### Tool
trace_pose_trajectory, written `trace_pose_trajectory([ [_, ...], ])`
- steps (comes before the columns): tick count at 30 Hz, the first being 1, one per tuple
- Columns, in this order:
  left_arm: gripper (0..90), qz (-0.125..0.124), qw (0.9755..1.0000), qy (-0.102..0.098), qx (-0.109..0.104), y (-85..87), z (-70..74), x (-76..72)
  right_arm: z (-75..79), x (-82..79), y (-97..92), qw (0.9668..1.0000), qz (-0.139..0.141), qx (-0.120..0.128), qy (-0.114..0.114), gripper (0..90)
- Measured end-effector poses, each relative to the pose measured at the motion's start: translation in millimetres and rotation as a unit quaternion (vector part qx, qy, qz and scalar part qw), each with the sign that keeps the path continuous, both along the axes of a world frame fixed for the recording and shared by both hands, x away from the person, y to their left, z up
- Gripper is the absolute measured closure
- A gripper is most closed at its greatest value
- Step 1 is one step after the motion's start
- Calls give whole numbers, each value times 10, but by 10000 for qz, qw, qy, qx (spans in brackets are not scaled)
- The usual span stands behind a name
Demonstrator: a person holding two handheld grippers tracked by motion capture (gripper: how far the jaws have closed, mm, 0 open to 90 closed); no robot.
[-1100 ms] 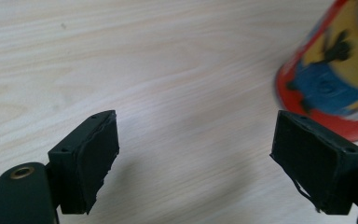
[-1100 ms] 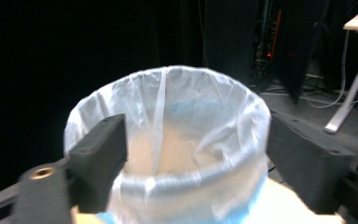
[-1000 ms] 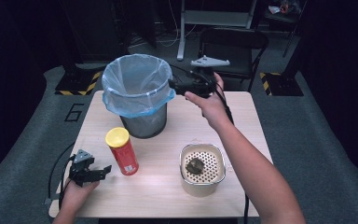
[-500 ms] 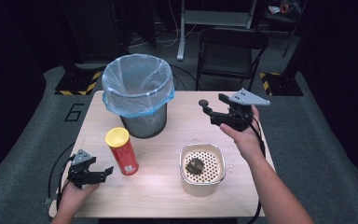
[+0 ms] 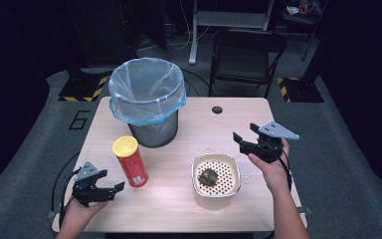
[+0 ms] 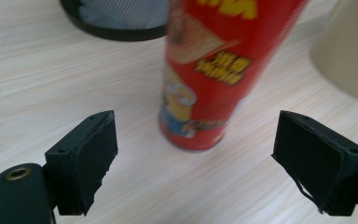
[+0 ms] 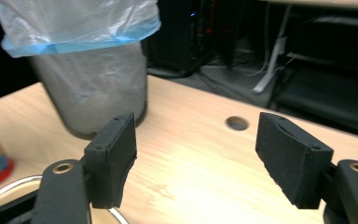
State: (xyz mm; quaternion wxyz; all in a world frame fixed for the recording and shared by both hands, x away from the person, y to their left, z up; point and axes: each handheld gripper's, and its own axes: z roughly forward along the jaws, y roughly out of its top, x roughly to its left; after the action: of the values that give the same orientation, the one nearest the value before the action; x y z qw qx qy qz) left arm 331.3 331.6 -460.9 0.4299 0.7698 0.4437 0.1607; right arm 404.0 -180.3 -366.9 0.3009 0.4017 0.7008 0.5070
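A red chip can [image 5: 129, 160] with a yellow lid stands upright on the wooden table [image 5: 199, 127]. My left gripper [image 5: 115, 191] is open just left of it, low near the front edge. In the left gripper view the can [image 6: 214, 70] stands just beyond the open jaws of the left gripper [image 6: 198, 140], which have just been closing a little with nothing pressed between them. My right gripper [image 5: 243, 134] hovers open to the right of a cream perforated bowl [image 5: 229, 196] holding a dark lump [image 5: 209, 177]. Its jaws narrowed slightly and are empty.
A mesh bin [image 5: 147, 99] lined with a blue bag stands at the back left; the right gripper [image 7: 196, 149] faces the bin [image 7: 93, 84] and a cable hole [image 7: 237, 123]. A folding chair [image 5: 246, 55] stands behind the table.
My right hand has swung from the bin's rim to the right and down, ending beside the bowl. The left gripper lifted slightly near the can.
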Motion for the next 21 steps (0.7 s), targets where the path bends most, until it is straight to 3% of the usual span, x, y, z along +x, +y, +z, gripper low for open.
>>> trace_pose_trajectory([
  [9,123,-49,9999,-48,-121,-243,-12,165,37,-91,-89,9997,35,238,-21,284],
  [14,140,-96,9999,24,55,-353,-89,304,84,-127,-111,9995,58,302,-121,284],
  [21,145,99,9999,-41,-1,-415,-198,374,71,-124,-159,9993,14,359,-98,284],
])
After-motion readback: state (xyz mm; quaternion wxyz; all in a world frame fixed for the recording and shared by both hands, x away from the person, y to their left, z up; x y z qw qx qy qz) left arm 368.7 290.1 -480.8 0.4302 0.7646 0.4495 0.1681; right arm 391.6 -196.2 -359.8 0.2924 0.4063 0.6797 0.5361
